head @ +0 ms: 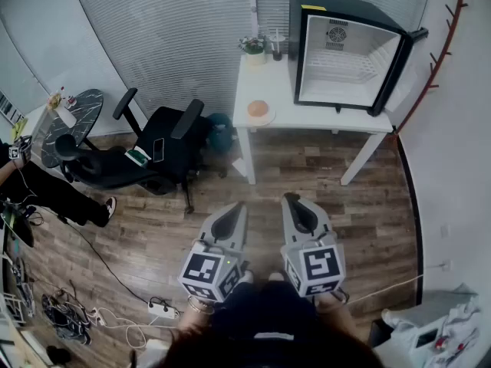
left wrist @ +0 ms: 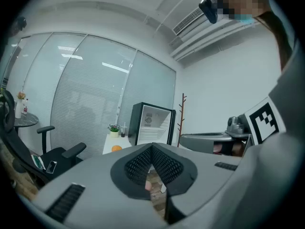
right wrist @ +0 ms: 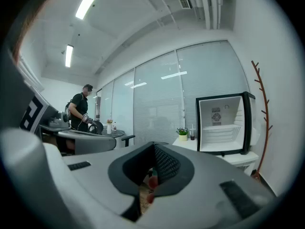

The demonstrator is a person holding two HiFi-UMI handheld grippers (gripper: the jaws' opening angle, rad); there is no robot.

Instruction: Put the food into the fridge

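A round orange food item point(head: 259, 108) lies on a small plate on the white table point(head: 307, 117), left of the black mini fridge point(head: 349, 52). The fridge's door stands open and its white inside shows bare shelves. My left gripper point(head: 236, 208) and right gripper point(head: 291, 200) are held side by side low over the wooden floor, well short of the table, both pointing toward it. Both are shut with nothing between the jaws. In the left gripper view the food point(left wrist: 116, 148) and fridge point(left wrist: 152, 123) show far ahead; the right gripper view shows the fridge point(right wrist: 224, 123).
A potted plant point(head: 253, 50) and a cup point(head: 276, 44) stand at the table's back. A black office chair point(head: 165, 148) sits left of the table, with a round side table point(head: 73, 117) and a person point(head: 46, 186) beyond. Cables and a power strip point(head: 157, 307) lie on the floor; a coat rack point(head: 441, 52) stands at the right.
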